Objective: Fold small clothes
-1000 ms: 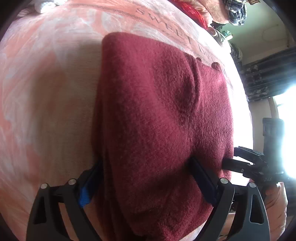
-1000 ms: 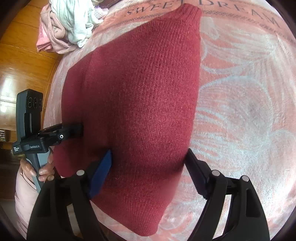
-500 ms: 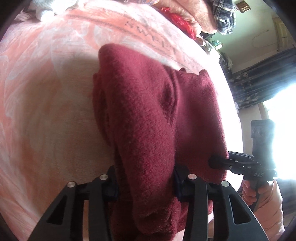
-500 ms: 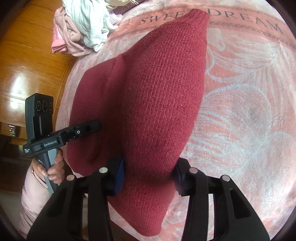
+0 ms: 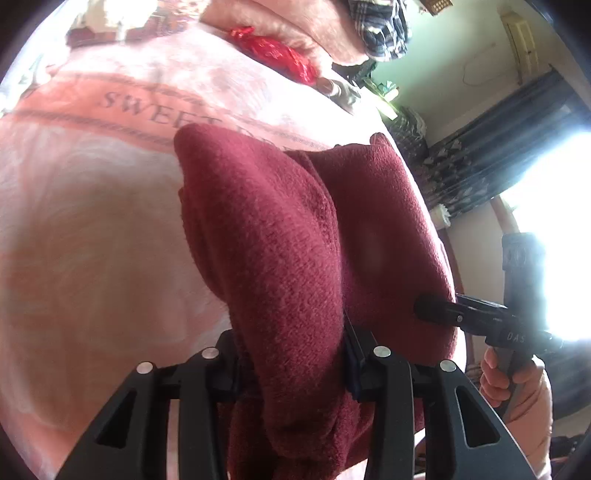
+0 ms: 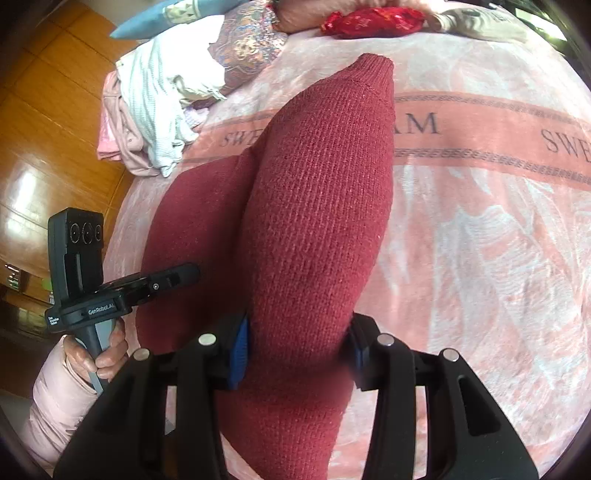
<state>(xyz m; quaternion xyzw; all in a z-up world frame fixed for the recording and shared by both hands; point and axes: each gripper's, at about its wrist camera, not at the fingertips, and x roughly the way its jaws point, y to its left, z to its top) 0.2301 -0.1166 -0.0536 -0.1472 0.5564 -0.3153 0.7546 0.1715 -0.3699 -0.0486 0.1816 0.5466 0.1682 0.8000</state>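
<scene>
A dark red knitted garment (image 5: pixel 295 240) lies on a pink bedspread (image 5: pixel 92 240) printed "SWEET DREAM". My left gripper (image 5: pixel 291 358) is shut on its near edge, and the cloth bunches up between the jaws and rises off the bed. My right gripper (image 6: pixel 297 350) is shut on the other near corner of the garment (image 6: pixel 317 221), which also stands up in a ridge. Each gripper shows in the other's view, the right one (image 5: pixel 428 308) and the left one (image 6: pixel 184 273), both at the garment's edge.
A pile of white and pink clothes (image 6: pixel 155 110) lies at the far left of the bed. A red cloth (image 6: pixel 369 20) and pillows sit at the head. A wooden floor (image 6: pixel 44 155) lies left of the bed, a bright window (image 5: pixel 554 203) to the right.
Both grippers went from open around the garment's near edge to shut on it. They have since lifted it, so the cloth has bunched into ridges and its far end has pulled nearer.
</scene>
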